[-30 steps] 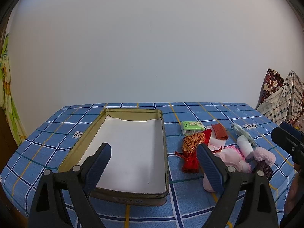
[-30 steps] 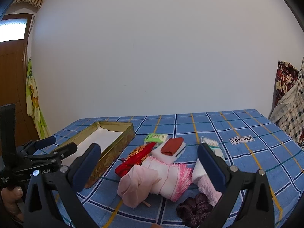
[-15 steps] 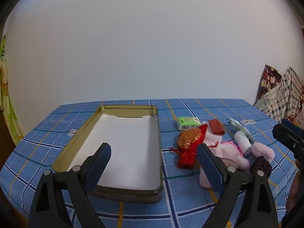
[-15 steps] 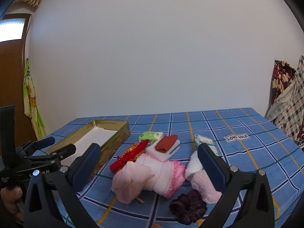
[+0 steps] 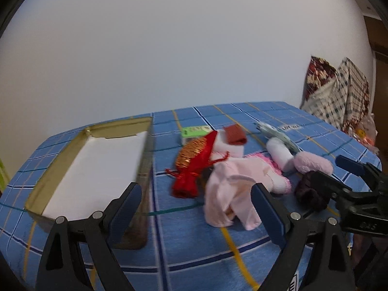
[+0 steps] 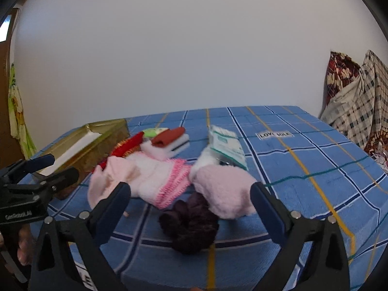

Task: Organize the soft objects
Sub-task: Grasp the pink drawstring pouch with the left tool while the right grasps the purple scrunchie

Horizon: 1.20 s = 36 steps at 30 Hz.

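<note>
While both claws are held wide apart with nothing pinched, the soft stuff is seen piled up on the blue checked tablecloth (image 5: 194, 247). At the bottom of the left wrist view, the left gripper (image 5: 196, 208) is spread across the gap between the gold tin tray (image 5: 80, 167), lined in white at left-center, and the pale pink garment (image 5: 232, 186) in the middle. A red and gold pouch (image 5: 194, 167) is laid just left of that garment, touching it, with a small green packet (image 5: 194, 131) behind. Over in the right wrist view, the right gripper (image 6: 191, 208) is hung open at the bottom of the frame, with a dark purple scrunchie (image 6: 191, 223) caught between its fingers' lines but not touched. A fuzzy pink sock (image 6: 223, 191) is pressed against the scrunchie, and a white sponge with a red cloth (image 6: 169, 138) on top is parked further back, center. Plaid fabric (image 6: 359, 101) is bunched at the right edge.
</note>
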Each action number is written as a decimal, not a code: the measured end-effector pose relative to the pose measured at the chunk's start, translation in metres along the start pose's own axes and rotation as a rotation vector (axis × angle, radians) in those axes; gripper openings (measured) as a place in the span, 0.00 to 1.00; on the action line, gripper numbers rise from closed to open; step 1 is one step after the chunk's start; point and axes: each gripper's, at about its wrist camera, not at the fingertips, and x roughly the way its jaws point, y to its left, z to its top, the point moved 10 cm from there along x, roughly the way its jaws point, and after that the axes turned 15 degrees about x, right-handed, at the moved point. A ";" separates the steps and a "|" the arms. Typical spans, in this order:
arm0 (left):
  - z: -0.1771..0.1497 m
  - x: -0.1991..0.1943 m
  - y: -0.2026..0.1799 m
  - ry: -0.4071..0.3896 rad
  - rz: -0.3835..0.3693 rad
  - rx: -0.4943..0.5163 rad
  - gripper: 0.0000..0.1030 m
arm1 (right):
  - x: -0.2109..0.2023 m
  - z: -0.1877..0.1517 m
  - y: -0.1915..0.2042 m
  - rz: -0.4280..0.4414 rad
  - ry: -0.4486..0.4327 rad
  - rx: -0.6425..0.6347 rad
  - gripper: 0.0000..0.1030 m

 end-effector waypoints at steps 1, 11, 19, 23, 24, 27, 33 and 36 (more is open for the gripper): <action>0.001 0.004 -0.004 0.010 -0.011 0.008 0.90 | 0.003 0.000 -0.002 -0.007 0.008 0.001 0.94; 0.001 0.032 -0.021 0.083 -0.073 0.038 0.90 | 0.001 -0.016 -0.008 0.016 0.061 0.032 0.86; -0.005 0.042 -0.028 0.123 -0.161 0.029 0.60 | 0.013 -0.038 0.003 0.035 0.145 0.017 0.74; -0.009 0.046 -0.030 0.144 -0.222 -0.005 0.40 | 0.027 -0.037 0.002 0.005 0.164 0.004 0.56; -0.009 0.044 -0.030 0.138 -0.223 -0.008 0.36 | 0.030 -0.038 0.002 0.011 0.173 0.007 0.51; -0.010 0.039 -0.033 0.120 -0.225 0.003 0.12 | 0.031 -0.039 0.002 0.028 0.168 0.000 0.43; -0.008 0.031 -0.029 0.059 -0.225 -0.006 0.06 | 0.019 -0.040 0.010 0.101 0.134 0.002 0.41; -0.007 0.026 -0.027 0.028 -0.223 -0.014 0.06 | 0.015 -0.040 0.014 0.117 0.119 -0.007 0.41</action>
